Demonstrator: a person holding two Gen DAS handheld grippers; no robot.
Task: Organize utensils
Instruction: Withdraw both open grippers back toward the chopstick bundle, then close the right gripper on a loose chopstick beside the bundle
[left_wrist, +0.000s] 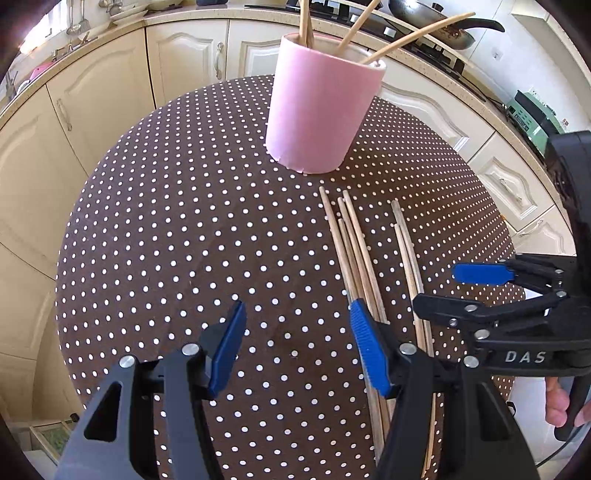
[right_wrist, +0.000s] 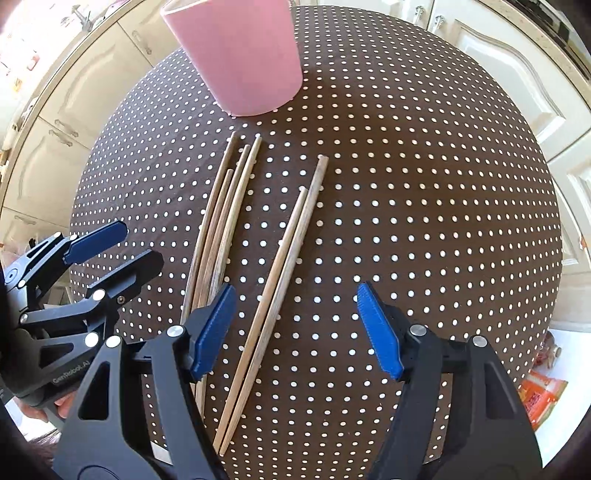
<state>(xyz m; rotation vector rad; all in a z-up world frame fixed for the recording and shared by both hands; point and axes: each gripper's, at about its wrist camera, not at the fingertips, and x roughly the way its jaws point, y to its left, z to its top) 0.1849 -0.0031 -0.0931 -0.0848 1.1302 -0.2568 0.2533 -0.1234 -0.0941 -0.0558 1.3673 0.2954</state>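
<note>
A pink cup (left_wrist: 317, 110) stands on the round brown dotted table (left_wrist: 184, 240) and holds several wooden chopsticks (left_wrist: 402, 38). More chopsticks lie on the table in two bunches: a left bunch (right_wrist: 221, 221) and a right pair (right_wrist: 291, 251); both also show in the left wrist view (left_wrist: 354, 251). My left gripper (left_wrist: 297, 347) is open and empty, hovering above the table left of the bunch. My right gripper (right_wrist: 295, 328) is open and empty, just above the near part of the right pair. It also shows in the left wrist view (left_wrist: 458, 291).
Cream kitchen cabinets (left_wrist: 110, 92) curve around the far side of the table. A frying pan (left_wrist: 436, 18) sits on the counter behind the cup. An orange packet (right_wrist: 543, 398) lies beyond the table's right edge.
</note>
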